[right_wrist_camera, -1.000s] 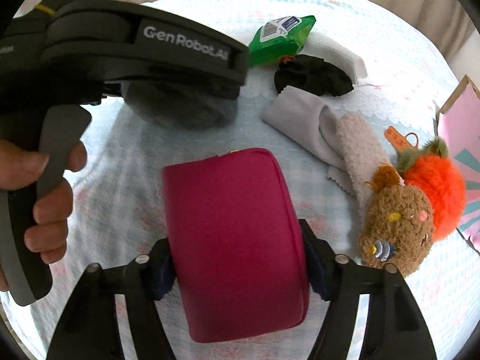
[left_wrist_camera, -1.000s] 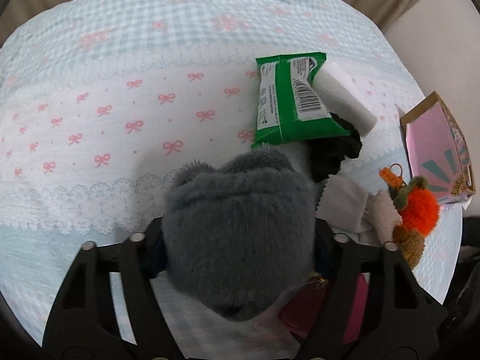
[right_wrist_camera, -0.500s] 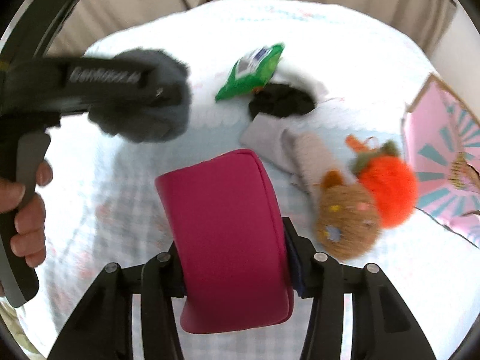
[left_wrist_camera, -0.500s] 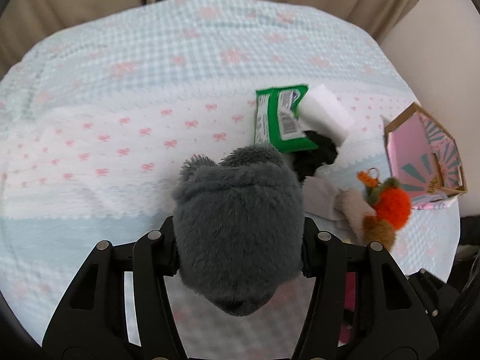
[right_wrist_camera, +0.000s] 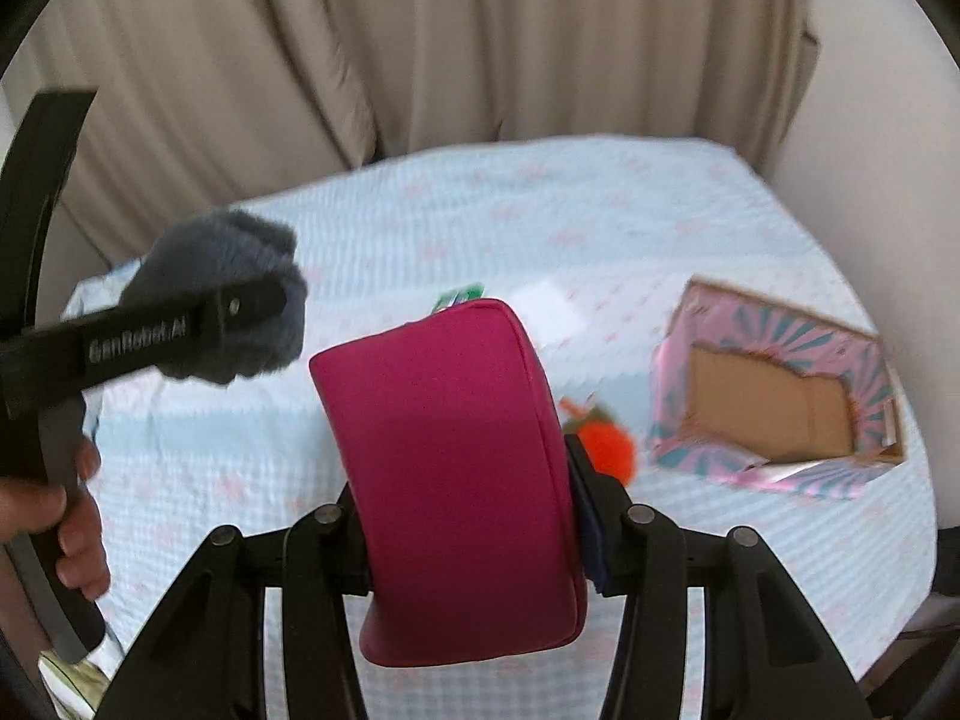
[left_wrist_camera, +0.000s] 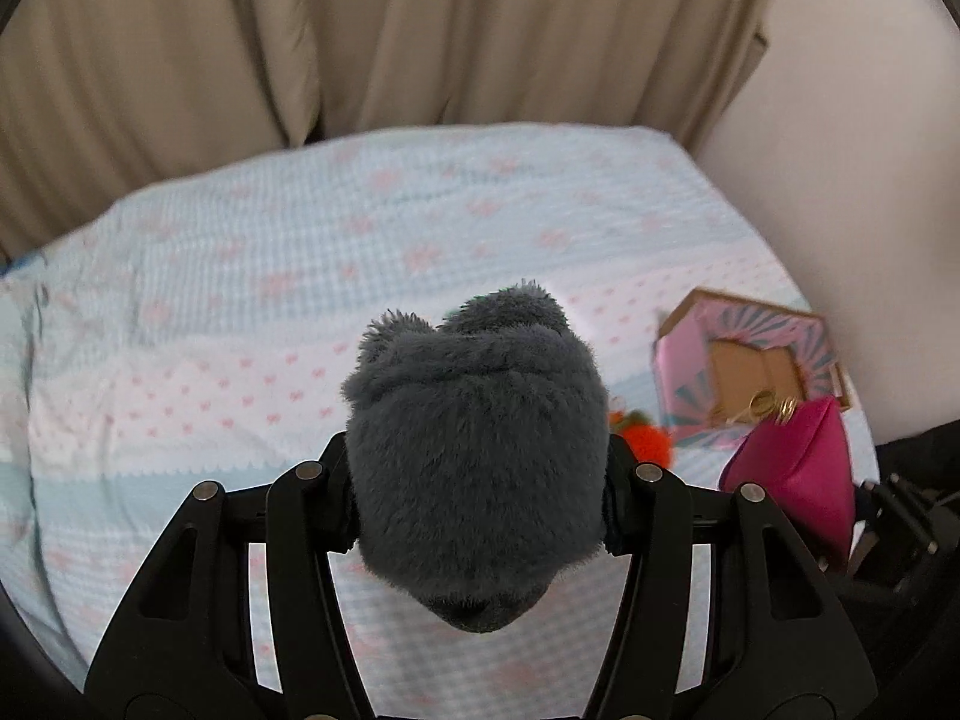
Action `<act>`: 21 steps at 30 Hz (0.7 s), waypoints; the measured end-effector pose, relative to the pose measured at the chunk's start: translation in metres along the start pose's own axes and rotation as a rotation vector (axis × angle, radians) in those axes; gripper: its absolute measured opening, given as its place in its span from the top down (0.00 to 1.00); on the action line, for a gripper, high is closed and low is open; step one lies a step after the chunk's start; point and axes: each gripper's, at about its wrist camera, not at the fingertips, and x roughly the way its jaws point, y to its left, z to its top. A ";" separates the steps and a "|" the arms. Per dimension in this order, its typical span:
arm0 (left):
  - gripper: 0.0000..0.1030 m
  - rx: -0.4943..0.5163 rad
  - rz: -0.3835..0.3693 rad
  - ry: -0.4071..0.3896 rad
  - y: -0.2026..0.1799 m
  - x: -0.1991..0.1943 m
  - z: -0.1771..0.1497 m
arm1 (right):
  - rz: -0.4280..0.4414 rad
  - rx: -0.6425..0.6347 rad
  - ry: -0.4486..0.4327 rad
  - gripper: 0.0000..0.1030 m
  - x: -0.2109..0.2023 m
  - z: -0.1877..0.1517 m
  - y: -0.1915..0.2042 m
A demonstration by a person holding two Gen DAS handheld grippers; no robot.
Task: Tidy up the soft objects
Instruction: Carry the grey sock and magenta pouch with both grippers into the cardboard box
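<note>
Two hand-held grippers, each carrying one soft object above a bed covered by a pale blue and white cloth (left_wrist_camera: pixel 252 276) printed with pink bows. The left gripper (left_wrist_camera: pixel 477 498) has its two black fingers pressed against the flanks of one fluffy grey plush toy (left_wrist_camera: pixel 477 450), which fills the gap between them and bulges past the tips toward the far side; in the right wrist view the same toy (right_wrist_camera: pixel 222 276) appears at left, raised off the cloth, with the person's hand (right_wrist_camera: pixel 66 516) on the handle. The right gripper (right_wrist_camera: pixel 468 516) clamps one magenta fabric pouch (right_wrist_camera: pixel 456 468) between its two fingers, the pouch standing on edge and reaching beyond the fingertips; it also shows at the right edge of the left wrist view (left_wrist_camera: pixel 804 468). On the cloth lie one open pink and teal cardboard box (right_wrist_camera: pixel 774 396) at right, one orange pompom toy (right_wrist_camera: pixel 606 447) just left of it, one green packet (right_wrist_camera: pixel 459 297) partly hidden behind the pouch, and one white object (right_wrist_camera: pixel 546 306) beside it. Beige curtains (left_wrist_camera: pixel 390 30) hang at the far side.
</note>
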 end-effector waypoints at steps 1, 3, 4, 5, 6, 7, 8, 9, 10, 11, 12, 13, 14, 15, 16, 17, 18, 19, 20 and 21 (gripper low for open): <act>0.49 0.007 -0.007 -0.012 -0.010 -0.009 0.006 | -0.006 0.005 -0.012 0.56 -0.011 0.006 -0.005; 0.49 0.021 -0.017 -0.031 -0.028 -0.023 0.017 | -0.014 0.020 -0.036 0.56 -0.031 0.019 -0.018; 0.49 0.025 -0.019 -0.037 -0.036 -0.027 0.020 | -0.017 0.027 -0.048 0.56 -0.039 0.024 -0.026; 0.49 0.033 -0.023 -0.047 -0.048 -0.034 0.025 | -0.022 0.034 -0.059 0.56 -0.047 0.030 -0.036; 0.49 0.037 -0.024 -0.055 -0.059 -0.039 0.028 | -0.028 0.039 -0.067 0.56 -0.053 0.035 -0.044; 0.49 0.040 -0.024 -0.060 -0.070 -0.042 0.031 | -0.033 0.043 -0.076 0.56 -0.061 0.040 -0.054; 0.49 0.043 -0.024 -0.064 -0.082 -0.045 0.034 | -0.036 0.046 -0.085 0.56 -0.068 0.044 -0.064; 0.49 0.045 -0.024 -0.068 -0.092 -0.047 0.035 | -0.038 0.049 -0.094 0.56 -0.075 0.048 -0.074; 0.49 0.046 -0.020 -0.071 -0.106 -0.049 0.037 | -0.038 0.052 -0.101 0.56 -0.080 0.050 -0.085; 0.49 0.044 -0.019 -0.071 -0.116 -0.049 0.037 | -0.037 0.056 -0.106 0.56 -0.086 0.054 -0.098; 0.49 0.038 -0.022 -0.070 -0.132 -0.047 0.039 | -0.036 0.060 -0.107 0.56 -0.089 0.057 -0.112; 0.49 0.035 -0.024 -0.068 -0.147 -0.045 0.039 | -0.035 0.065 -0.107 0.56 -0.092 0.058 -0.126; 0.49 0.034 -0.022 -0.064 -0.160 -0.041 0.040 | -0.032 0.068 -0.105 0.56 -0.094 0.060 -0.139; 0.49 0.034 -0.020 -0.057 -0.174 -0.036 0.040 | -0.031 0.070 -0.103 0.56 -0.095 0.062 -0.155; 0.49 0.033 -0.023 -0.050 -0.187 -0.031 0.041 | -0.034 0.069 -0.101 0.56 -0.097 0.064 -0.169; 0.49 0.032 -0.027 -0.044 -0.202 -0.024 0.041 | -0.038 0.069 -0.098 0.56 -0.096 0.065 -0.185; 0.49 0.034 -0.029 -0.037 -0.218 -0.016 0.042 | -0.042 0.072 -0.095 0.56 -0.096 0.068 -0.201; 0.49 0.036 -0.029 -0.030 -0.232 -0.007 0.043 | -0.045 0.077 -0.089 0.56 -0.096 0.068 -0.215; 0.49 0.038 -0.029 -0.022 -0.247 0.003 0.042 | -0.049 0.084 -0.079 0.56 -0.093 0.070 -0.231; 0.49 0.037 -0.033 -0.013 -0.262 0.013 0.043 | -0.052 0.090 -0.070 0.56 -0.090 0.072 -0.245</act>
